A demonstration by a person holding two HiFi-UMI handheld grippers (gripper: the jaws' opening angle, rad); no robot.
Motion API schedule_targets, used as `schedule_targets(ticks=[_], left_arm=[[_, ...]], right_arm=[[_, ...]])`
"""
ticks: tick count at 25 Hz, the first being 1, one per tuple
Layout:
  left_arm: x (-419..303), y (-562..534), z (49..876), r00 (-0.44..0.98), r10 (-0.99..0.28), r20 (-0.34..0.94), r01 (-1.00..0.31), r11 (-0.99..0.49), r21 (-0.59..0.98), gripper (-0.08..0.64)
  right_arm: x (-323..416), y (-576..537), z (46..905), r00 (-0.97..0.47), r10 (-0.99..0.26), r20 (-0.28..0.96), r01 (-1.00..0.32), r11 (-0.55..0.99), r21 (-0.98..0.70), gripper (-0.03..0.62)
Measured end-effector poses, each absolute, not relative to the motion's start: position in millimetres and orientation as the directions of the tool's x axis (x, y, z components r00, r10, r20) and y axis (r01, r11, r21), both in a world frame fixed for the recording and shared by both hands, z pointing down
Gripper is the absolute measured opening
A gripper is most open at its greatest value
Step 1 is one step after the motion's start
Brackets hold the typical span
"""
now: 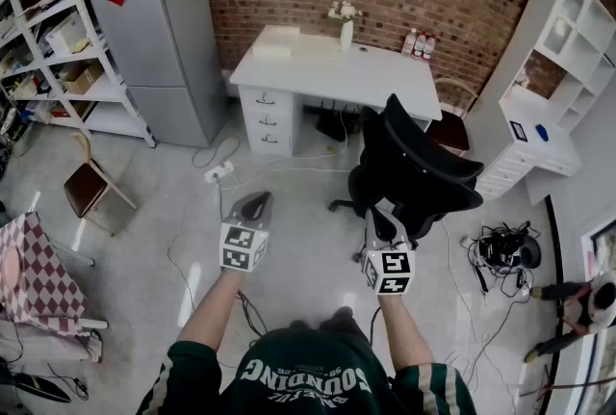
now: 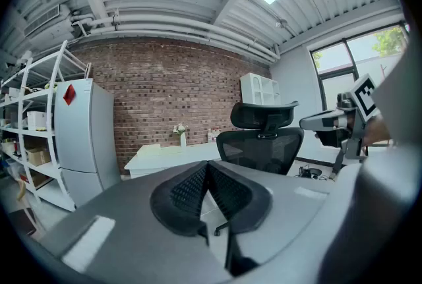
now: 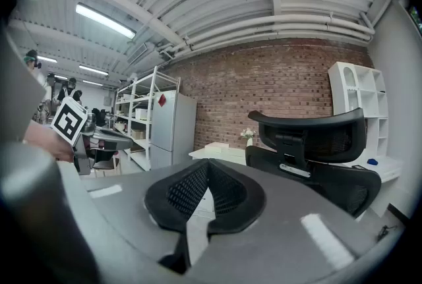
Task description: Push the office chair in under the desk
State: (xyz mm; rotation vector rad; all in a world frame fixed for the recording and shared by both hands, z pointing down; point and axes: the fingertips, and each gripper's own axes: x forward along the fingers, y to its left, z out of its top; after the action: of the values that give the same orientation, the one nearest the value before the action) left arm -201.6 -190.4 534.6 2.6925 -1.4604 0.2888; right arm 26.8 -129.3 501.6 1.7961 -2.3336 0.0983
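Head view puts the office chair (image 1: 414,168) well out from the white tabletop (image 1: 318,66). It stands on the floor in front of it and off toward its right end, with its backrest turned toward you. The task is at the approach step, and I judge that the push itself hasn't begun.

Your left hand-held gripper (image 1: 252,207) hangs over bare floor, well apart from the chair. Your right hand-held gripper (image 1: 383,222) is just beside the lower edge of the backrest, though I can't tell whether it touches. In both gripper views the jaws are pressed together with nothing between them, so each is closed and empty. That suits a push, since you need a blunt tip rather than a grip.

The next move calls for contact. Bring both closed tips flat against the back of the backrest, one on each side, so the chair doesn't swivel away. Then drive it forward and a little to your left, toward the open kneehole beside the drawers (image 1: 269,119). Something dark already sits under there, and a cable (image 1: 289,174) runs across the floor in the path — so roll slowly.
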Motion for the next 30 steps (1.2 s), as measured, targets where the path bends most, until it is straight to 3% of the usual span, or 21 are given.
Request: schedule_targets(ticks=[6,10,20,30], left_arm=[[-200.0,-187.5,537.4,0.54,-0.818,0.199,-0.831,-0.555,-0.027,0.011],[-194.0,-184.5,540.1,0.549,-0.812,0.199,-0.826,-0.563,-0.017,0.011],[-172.6,-187.4,542.4,0.591,-0.781,0.201,-0.797,-0.604,-0.002,0.011],[-76.3,-197.7,541.4,0.693,-0.689,0.214,-0.702,-0.712,-0.02,0.011]], right_arm=[[15.5,-117.8,496.3,-0.309,-0.935,0.176,-0.938,0.329,0.104,0.002],[25.6,-116.2,509.1,-0.352,-0.906,0.235,-0.935,0.351,-0.05,0.002],[80.1,-104.3,492.9,-0.164,-0.977,0.14,-0.985,0.17,0.033,0.002],[177.0,-81.3,487.6,-0.023,-0.989,0.144,-0.999,0.027,0.025,0.002]])
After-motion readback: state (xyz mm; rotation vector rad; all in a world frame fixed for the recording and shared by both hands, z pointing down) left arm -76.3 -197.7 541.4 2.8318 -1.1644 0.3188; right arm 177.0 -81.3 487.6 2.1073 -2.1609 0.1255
